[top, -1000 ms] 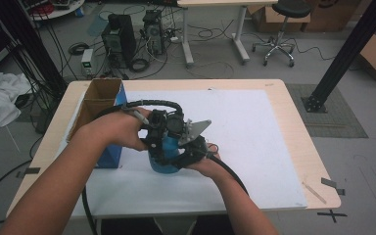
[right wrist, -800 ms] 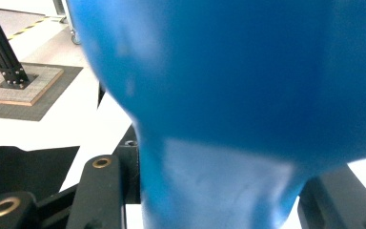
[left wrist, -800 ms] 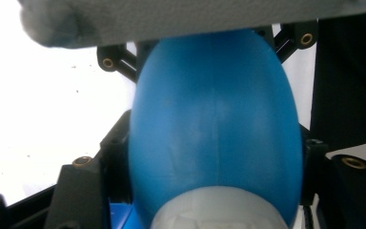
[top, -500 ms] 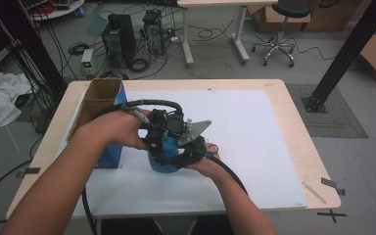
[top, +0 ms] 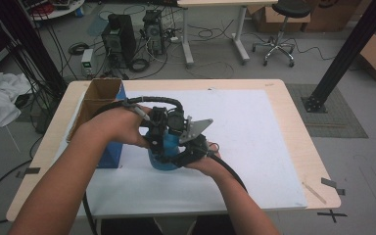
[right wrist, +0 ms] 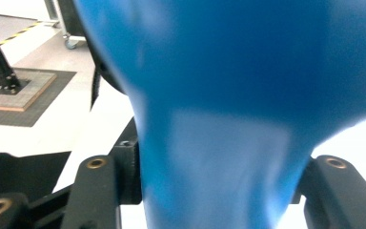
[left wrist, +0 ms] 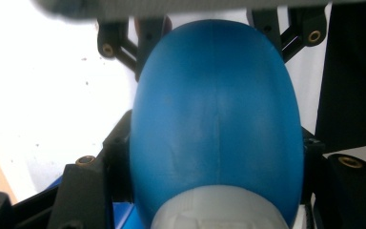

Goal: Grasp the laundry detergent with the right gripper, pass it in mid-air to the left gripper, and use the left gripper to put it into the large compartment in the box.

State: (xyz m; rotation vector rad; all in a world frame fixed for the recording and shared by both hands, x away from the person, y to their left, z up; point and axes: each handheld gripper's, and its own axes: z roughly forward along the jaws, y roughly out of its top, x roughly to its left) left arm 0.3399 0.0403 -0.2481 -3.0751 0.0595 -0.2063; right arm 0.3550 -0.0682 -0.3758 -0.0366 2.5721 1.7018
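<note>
A blue squeezable bottle [top: 162,157] stands on the white sheet near the table's front left. Both grippers meet over it. In the left gripper view the bottle's rounded blue body [left wrist: 217,119] runs down to a pale grey cap at the bottom, and my left gripper [left wrist: 214,145] is shut on it, its black jaws pressed to both sides. My right gripper [right wrist: 221,179] clasps a narrower part of the bottle [right wrist: 219,143]. Its jaws have just been opening a little, but the bottle still spans the gap between them. In the high view my left gripper [top: 157,139] and right gripper [top: 182,147] hide the bottle's top.
An open cardboard box [top: 100,95] with a blue side stands at the table's left, right beside my left forearm. The white sheet [top: 254,137] stretches away to the right. The wooden table edge [top: 318,161] lies beyond it. Black cables trail from both grippers.
</note>
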